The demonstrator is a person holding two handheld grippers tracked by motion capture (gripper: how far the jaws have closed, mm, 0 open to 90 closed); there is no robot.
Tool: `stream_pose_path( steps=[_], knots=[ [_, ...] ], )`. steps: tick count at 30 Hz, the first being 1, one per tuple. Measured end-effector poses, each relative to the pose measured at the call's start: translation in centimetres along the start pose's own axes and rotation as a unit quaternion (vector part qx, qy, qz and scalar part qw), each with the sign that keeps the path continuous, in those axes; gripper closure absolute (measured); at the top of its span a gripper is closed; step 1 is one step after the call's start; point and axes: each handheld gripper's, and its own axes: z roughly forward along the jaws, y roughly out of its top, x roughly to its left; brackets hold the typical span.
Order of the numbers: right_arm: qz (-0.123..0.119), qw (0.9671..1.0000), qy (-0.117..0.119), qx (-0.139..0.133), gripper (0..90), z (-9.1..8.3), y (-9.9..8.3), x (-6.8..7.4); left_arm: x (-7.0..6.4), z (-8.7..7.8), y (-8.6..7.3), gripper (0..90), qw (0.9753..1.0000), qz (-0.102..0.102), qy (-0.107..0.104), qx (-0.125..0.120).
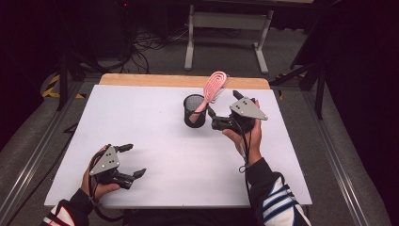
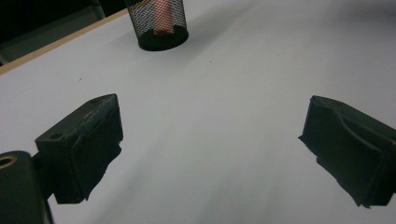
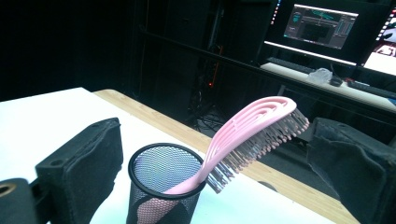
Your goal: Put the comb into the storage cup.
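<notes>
White table [image 1: 141, 122], grey floor [image 1: 226, 59], dark room

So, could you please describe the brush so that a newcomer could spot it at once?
On the white table, find the black mesh cup near the far edge. The brush stands in it handle down, leaning right: the one pink thing there.

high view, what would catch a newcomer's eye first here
The pink brush stands out first: it sits handle-down in the black mesh cup near the far middle of the white table, its head leaning out over the rim. Next comes the right tool, open and held just right of the cup. The left tool is open too, over the table's near left corner.
</notes>
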Motion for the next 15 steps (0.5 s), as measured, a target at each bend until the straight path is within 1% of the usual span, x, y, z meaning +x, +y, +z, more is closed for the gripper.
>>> stream_pose_path(
  steps=[12, 15],
  knots=[
    [-0.01, 0.9999, 0.006, 0.005, 4.4, -0.85, -0.56, 0.25, 0.01, -0.13, 0.01, 5.8, 1.0, -0.001, 0.003, -0.003],
    [-0.013, 0.9998, 0.012, 0.007, 4.1, -1.03, -0.65, 0.3, 0.04, -0.11, 0.0, 5.8, 1.0, -0.002, 0.003, -0.003]
  ],
)
